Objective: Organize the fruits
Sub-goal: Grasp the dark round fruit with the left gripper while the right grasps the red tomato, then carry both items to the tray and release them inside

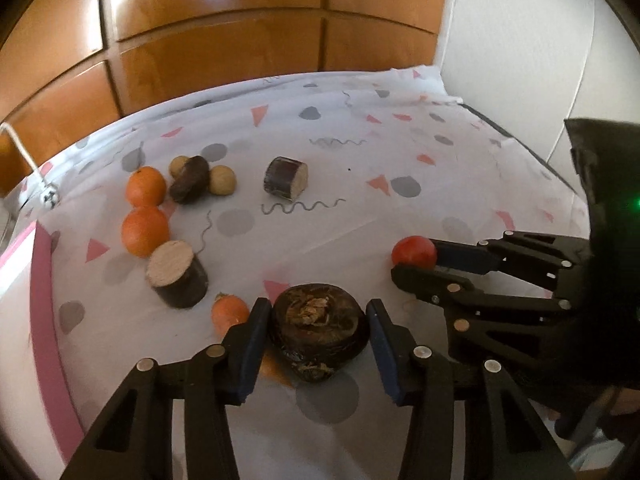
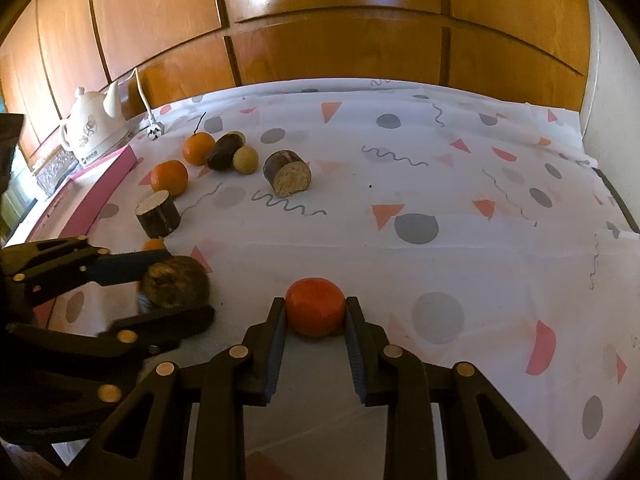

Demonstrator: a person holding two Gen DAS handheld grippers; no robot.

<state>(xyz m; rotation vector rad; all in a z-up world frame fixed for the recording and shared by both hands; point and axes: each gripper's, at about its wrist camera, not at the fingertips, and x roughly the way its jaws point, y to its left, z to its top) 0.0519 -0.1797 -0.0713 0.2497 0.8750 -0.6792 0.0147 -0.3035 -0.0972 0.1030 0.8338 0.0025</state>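
Observation:
My left gripper point(image 1: 316, 320) stands around a dark brown round fruit point(image 1: 318, 332) on the patterned cloth; its left pad touches the fruit, a small gap shows at the right pad. My right gripper point(image 2: 316, 312) is shut on a red-orange fruit point(image 2: 315, 306), which also shows in the left wrist view point(image 1: 414, 252). A small orange fruit point(image 1: 229, 312) lies just left of the left gripper. Two oranges point(image 1: 145, 230), two beige round fruits point(image 1: 222, 180) and several dark brown cut pieces point(image 1: 178, 274) lie at the far left.
A white kettle point(image 2: 94, 128) on a pink board point(image 2: 100, 196) stands at the cloth's left edge, with a cord and plug point(image 2: 154, 130). Wooden cabinet panels point(image 2: 320, 20) run behind the table. A white wall point(image 1: 520, 60) is at the right.

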